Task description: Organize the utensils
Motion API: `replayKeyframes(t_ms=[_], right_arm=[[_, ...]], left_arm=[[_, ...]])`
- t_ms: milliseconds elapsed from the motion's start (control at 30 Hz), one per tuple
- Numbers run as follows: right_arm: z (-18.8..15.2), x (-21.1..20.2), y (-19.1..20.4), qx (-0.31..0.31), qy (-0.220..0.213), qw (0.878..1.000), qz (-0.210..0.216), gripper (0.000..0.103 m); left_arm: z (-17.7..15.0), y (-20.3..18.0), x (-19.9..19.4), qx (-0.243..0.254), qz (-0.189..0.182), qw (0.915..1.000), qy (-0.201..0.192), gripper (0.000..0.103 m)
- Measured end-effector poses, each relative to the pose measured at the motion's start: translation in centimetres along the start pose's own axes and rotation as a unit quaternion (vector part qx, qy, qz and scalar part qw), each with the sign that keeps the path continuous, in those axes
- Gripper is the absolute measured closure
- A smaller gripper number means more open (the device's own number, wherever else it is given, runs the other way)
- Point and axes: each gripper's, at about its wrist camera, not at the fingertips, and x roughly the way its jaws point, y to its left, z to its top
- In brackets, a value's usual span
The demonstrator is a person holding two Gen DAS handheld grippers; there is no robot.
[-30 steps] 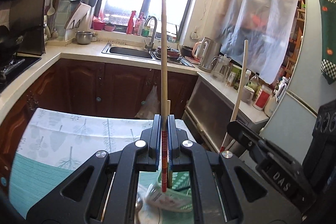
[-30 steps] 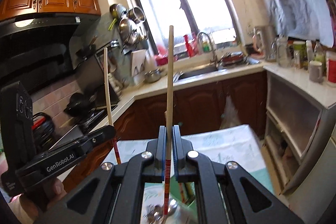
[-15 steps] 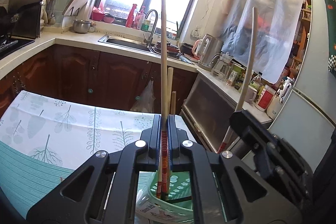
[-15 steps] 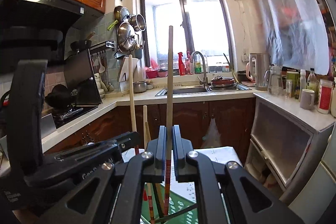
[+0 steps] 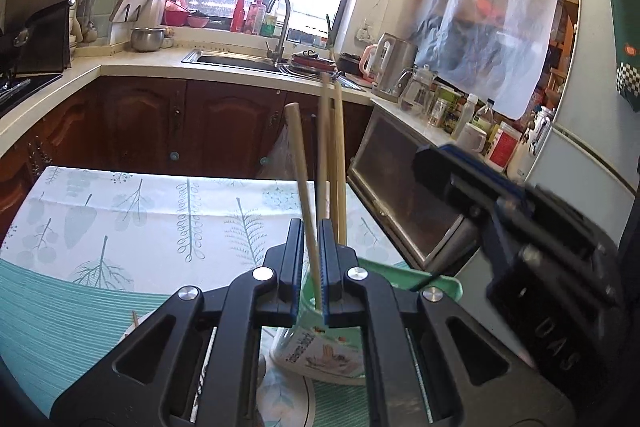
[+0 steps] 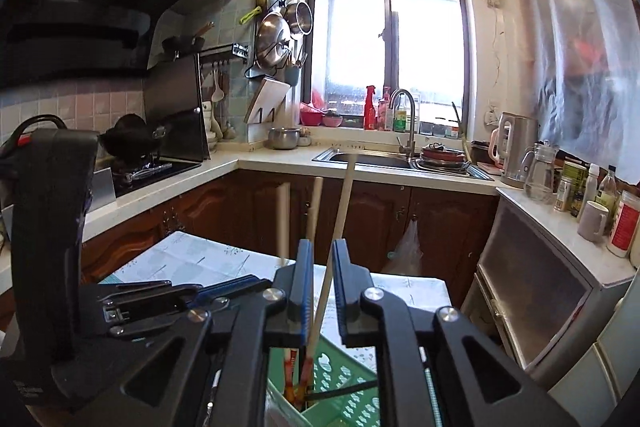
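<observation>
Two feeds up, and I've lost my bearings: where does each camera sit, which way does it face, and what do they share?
Left wrist: sits behind the left gripper, looks along its fingers at the chopstick between them, the green holder below, the sink counter beyond; the right gripper's body shows at right.
Right wrist: sits behind the right gripper, whose jaws are opening around a leaning chopstick, facing the window; the left gripper's body shows at left.
Shared: holder, chopsticks, sink, kettle, each other's gripper.
</observation>
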Motion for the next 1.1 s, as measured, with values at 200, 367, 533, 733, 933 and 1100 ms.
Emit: replayKeyframes(t_ms=[200,367,533,733,933,1100], right_arm=[[1.2,-2.6,-1.7,0.059,-0.017,0.998,0.001,0.086],[1.0,-5.7,-4.9,0.137,-0.036,0.990,-0.025,0.051],[-0.7,-5.2,-6.4,0.173,0.004,0.984,-0.045,0.048],[-1.3,-1.2,-5.9,0.208,0.072,0.975,-0.013,0.048],[-0.3,3.2,-4.7,0.260,0.095,0.960,0.051,0.029],[1.1,6.8,-3.2,0.289,0.108,0.947,0.086,0.029]], left_arm=[[-1.1,0.4,-2.0,-0.003,-0.002,0.9998,0.019,0.099],[-1.9,0.8,-3.9,-0.007,0.002,0.9993,0.037,0.099],[-3.0,1.2,-6.1,-0.014,0.007,0.9982,0.058,0.098],[-4.6,2.7,-9.2,-0.039,0.006,0.9966,0.072,0.098],[-5.7,5.5,-11.3,-0.072,0.023,0.9940,0.079,0.091],[-6.3,7.3,-12.0,-0.092,0.034,0.9914,0.086,0.091]])
